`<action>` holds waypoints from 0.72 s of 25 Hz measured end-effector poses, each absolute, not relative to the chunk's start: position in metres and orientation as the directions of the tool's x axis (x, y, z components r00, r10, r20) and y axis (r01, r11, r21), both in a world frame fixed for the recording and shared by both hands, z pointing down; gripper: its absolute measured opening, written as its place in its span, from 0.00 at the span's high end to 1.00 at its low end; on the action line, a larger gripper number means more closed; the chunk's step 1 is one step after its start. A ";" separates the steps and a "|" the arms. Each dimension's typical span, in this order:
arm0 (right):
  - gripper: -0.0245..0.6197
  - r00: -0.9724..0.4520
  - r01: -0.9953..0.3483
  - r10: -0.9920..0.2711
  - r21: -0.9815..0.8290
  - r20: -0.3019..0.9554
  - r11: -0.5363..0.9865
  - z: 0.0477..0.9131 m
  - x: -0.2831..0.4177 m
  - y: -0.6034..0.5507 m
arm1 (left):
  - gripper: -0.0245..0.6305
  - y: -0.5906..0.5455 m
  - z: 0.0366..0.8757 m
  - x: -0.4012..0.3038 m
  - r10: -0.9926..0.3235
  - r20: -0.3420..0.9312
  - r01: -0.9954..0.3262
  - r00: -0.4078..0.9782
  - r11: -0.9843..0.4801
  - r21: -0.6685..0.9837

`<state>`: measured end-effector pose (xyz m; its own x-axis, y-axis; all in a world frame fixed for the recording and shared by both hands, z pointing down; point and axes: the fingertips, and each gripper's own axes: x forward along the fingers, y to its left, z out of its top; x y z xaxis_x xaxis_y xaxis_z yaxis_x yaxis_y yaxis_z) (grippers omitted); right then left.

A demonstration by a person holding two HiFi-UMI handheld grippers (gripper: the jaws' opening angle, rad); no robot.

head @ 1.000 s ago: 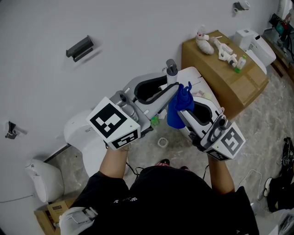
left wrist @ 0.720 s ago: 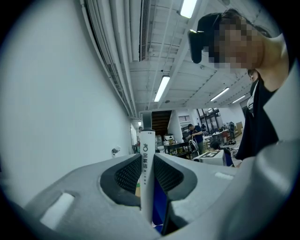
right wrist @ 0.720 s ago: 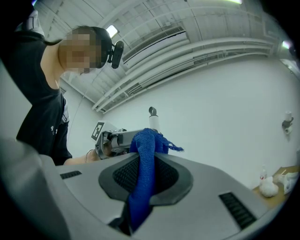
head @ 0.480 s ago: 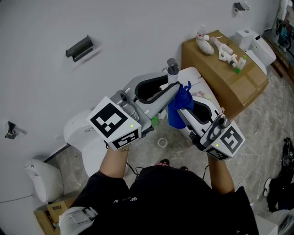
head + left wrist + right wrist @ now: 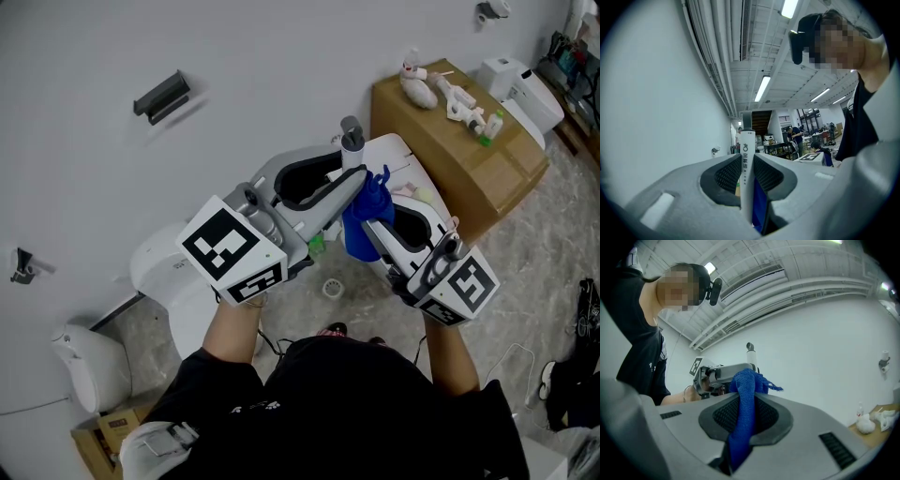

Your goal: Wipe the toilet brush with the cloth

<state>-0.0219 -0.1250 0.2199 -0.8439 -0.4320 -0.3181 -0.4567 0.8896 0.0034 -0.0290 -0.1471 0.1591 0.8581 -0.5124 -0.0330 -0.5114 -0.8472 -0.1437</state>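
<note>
In the head view my left gripper is shut on the toilet brush's white handle, which stands upright with its grey tip above the jaws. The left gripper view shows the printed handle clamped between the dark pads. My right gripper is shut on a blue cloth, which rests against the handle just below the left jaws. Seen from the right gripper view, the cloth bunches out of the jaws, with the left gripper and the handle tip behind it. The brush head is hidden.
A cardboard box with small white items stands at the right by the wall, and a white toilet is beyond it. Another white toilet is under my left arm. A floor drain lies below the grippers.
</note>
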 end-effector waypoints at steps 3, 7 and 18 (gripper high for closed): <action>0.86 -0.845 -0.460 -0.437 0.002 -0.309 0.888 0.223 -0.022 -0.125 | 0.83 -0.147 0.159 -0.029 -0.511 -0.034 -0.511 0.859 -0.848 -0.139; 0.86 -0.845 -0.466 -0.444 0.002 -0.299 0.885 0.225 -0.023 -0.126 | 0.83 -0.146 0.159 -0.029 -0.511 -0.032 -0.510 0.859 -0.849 -0.141; 0.86 -0.841 -0.483 -0.467 -0.010 -0.274 0.876 0.237 -0.024 -0.129 | 0.83 -0.147 0.159 -0.031 -0.505 -0.035 -0.505 0.862 -0.853 -0.132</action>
